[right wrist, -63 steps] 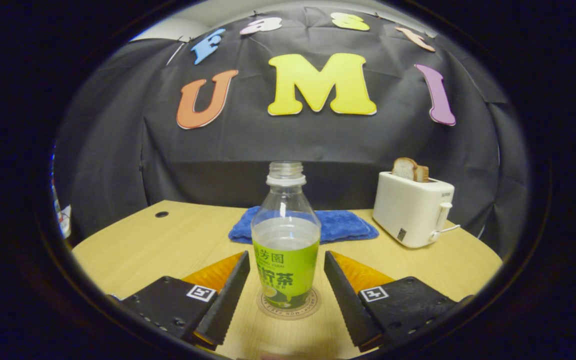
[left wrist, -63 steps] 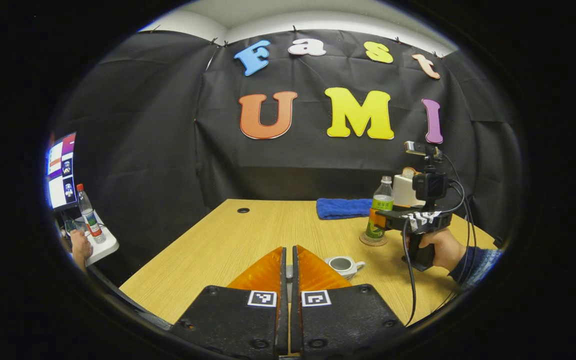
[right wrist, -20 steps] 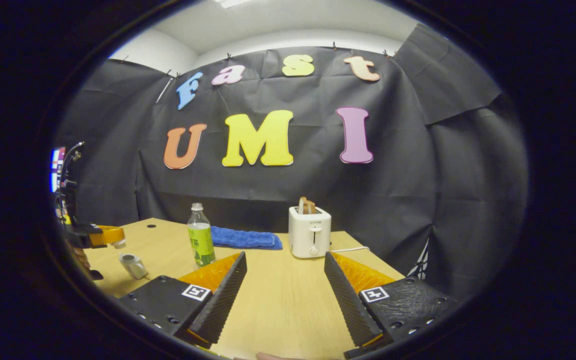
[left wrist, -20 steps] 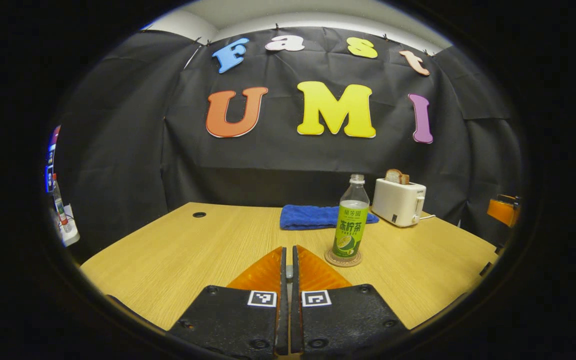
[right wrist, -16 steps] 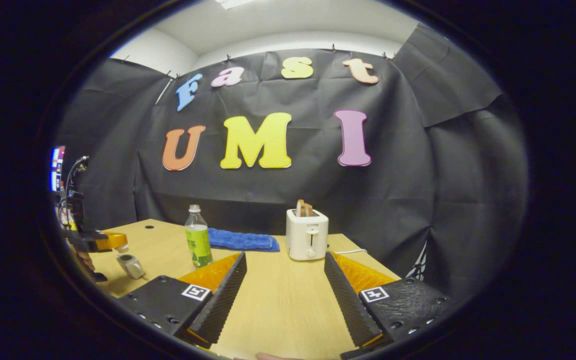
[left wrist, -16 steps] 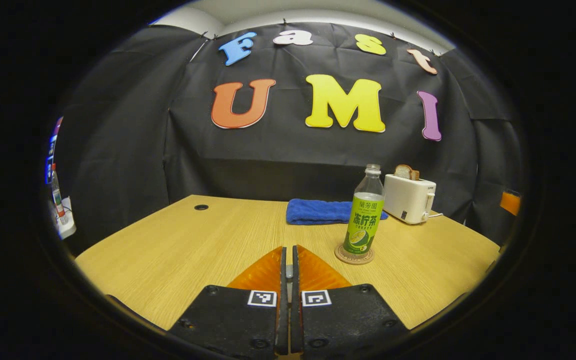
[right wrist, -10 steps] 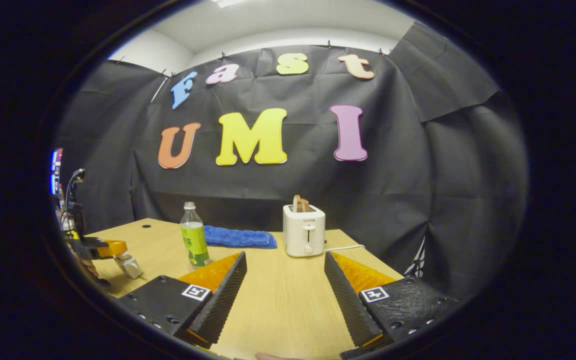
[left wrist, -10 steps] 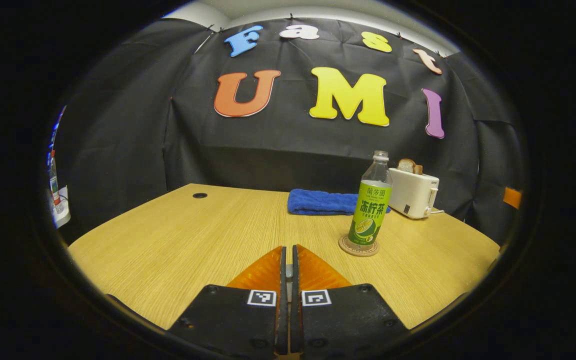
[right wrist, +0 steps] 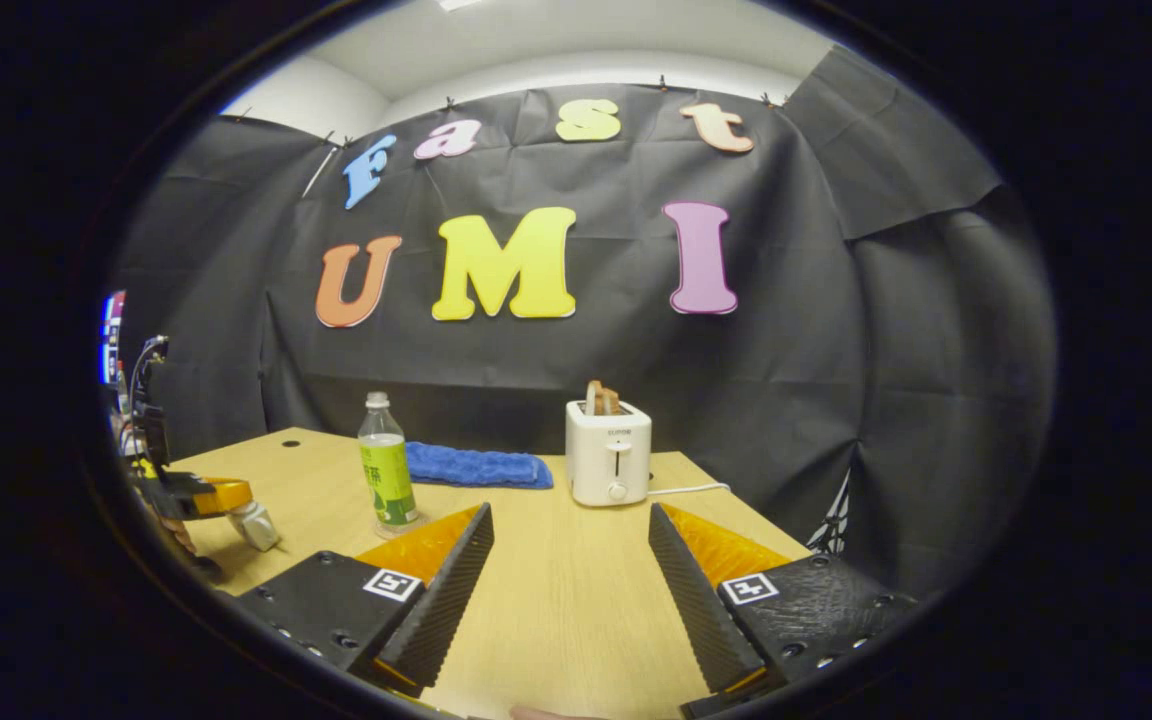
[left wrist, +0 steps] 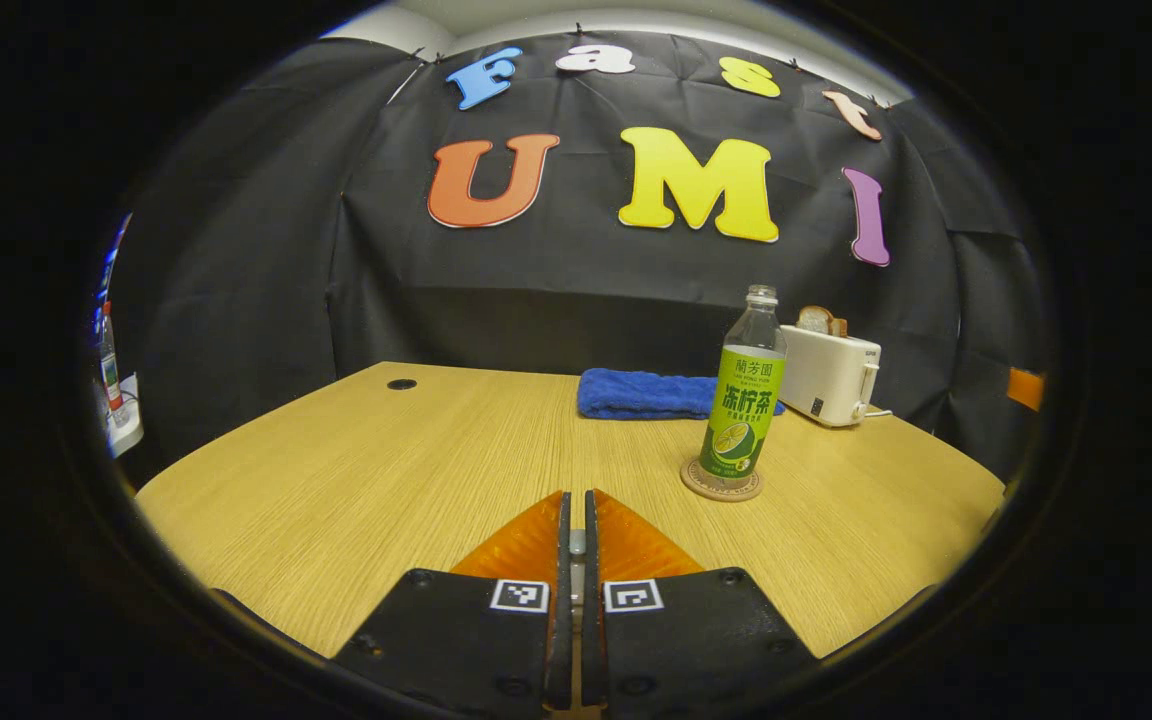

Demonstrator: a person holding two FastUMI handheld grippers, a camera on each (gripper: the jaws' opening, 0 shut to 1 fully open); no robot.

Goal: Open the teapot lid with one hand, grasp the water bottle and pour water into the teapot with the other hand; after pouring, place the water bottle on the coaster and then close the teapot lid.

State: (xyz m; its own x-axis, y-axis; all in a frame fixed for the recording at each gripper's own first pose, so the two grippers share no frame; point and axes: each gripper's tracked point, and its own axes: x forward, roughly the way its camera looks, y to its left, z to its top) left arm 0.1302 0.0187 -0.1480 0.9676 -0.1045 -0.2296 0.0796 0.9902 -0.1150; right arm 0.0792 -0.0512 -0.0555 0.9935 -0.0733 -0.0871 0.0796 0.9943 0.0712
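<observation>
The water bottle (left wrist: 744,400) with a green label stands upright on the round coaster (left wrist: 722,482), right of centre on the wooden table (left wrist: 356,470). My left gripper (left wrist: 576,497) is shut, a small pale piece of the teapot lid (left wrist: 576,543) pinched between its fingers. In the right gripper view that left gripper (right wrist: 198,496) sits at the far left, its tips right over the small white teapot (right wrist: 256,525); the lid looks to be at the pot's mouth. My right gripper (right wrist: 570,516) is open and holds nothing, well back from the bottle (right wrist: 386,472).
A blue towel (left wrist: 646,393) lies at the back of the table, with a white toaster (left wrist: 829,376) holding bread to its right. A cable hole (left wrist: 401,384) is at the back left. The black cloth wall closes the table's far side.
The left gripper has sunk lower over the teapot with the lid. The right gripper, which earlier stood around the bottle on the coaster, is drawn back and barely moves now.
</observation>
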